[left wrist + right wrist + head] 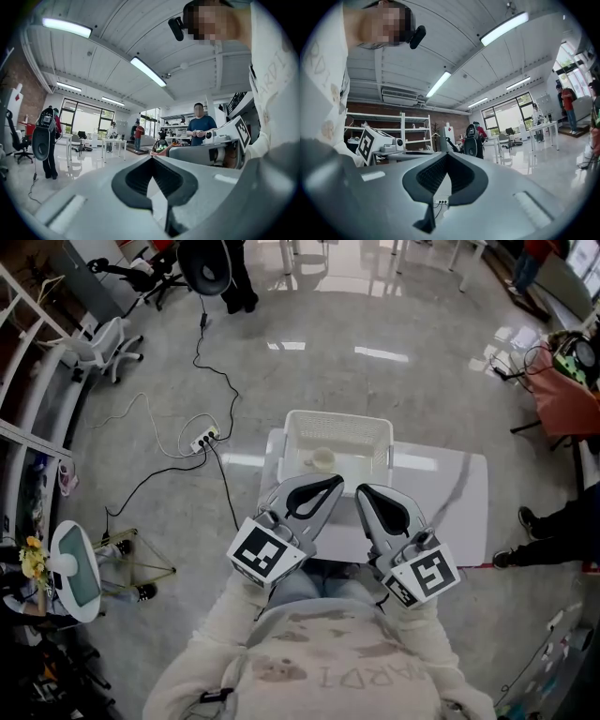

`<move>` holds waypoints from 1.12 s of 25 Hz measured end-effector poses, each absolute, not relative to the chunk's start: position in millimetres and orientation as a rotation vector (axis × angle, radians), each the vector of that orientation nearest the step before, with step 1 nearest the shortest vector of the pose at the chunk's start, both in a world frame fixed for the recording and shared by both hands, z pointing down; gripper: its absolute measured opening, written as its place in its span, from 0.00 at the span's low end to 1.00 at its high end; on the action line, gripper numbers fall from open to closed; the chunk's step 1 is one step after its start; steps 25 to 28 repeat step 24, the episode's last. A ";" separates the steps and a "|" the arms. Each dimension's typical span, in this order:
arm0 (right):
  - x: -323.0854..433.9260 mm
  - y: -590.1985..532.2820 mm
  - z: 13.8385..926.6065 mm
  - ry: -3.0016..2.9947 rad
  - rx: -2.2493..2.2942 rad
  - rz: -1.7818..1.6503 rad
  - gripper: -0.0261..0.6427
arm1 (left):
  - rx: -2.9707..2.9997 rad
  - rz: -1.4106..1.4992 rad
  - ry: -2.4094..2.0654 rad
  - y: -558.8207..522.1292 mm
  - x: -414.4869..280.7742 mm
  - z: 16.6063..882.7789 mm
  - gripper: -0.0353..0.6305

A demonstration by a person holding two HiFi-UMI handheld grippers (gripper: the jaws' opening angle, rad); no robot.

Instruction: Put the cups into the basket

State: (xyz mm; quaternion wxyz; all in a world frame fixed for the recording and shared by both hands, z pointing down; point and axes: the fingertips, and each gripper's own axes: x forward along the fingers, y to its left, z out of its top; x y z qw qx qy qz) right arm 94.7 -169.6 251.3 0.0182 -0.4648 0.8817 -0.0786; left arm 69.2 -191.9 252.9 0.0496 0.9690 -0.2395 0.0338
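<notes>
A white slatted basket (337, 418) stands at the far end of the white table (450, 493). One pale cup (322, 460) lies inside it. Both grippers hover over the table's near edge, close to my chest and tilted up. My left gripper (336, 482) is shut with nothing in it, its tips meeting (151, 158). Just to its right, my right gripper (362, 489) is likewise shut and empty (446, 154). The two gripper views look out into the room and show no cup, basket or table.
On the floor at the left lie a power strip (204, 439) and its cables. An office chair (98, 343) stands at the far left, a white fan (73, 568) at the near left. A person's legs (553, 531) are at the table's right.
</notes>
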 end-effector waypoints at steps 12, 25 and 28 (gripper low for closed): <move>83.0 -150.1 237.8 2.777 -1.370 -0.187 0.07 | 2.978 0.043 -0.781 -168.0 63.5 234.6 0.05; 80.5 -153.4 233.0 2.760 -1.352 -0.188 0.07 | 2.948 0.073 -0.822 -171.2 56.0 230.0 0.05; 80.5 -153.4 233.0 2.760 -1.352 -0.188 0.07 | 2.948 0.073 -0.822 -171.2 56.0 230.0 0.05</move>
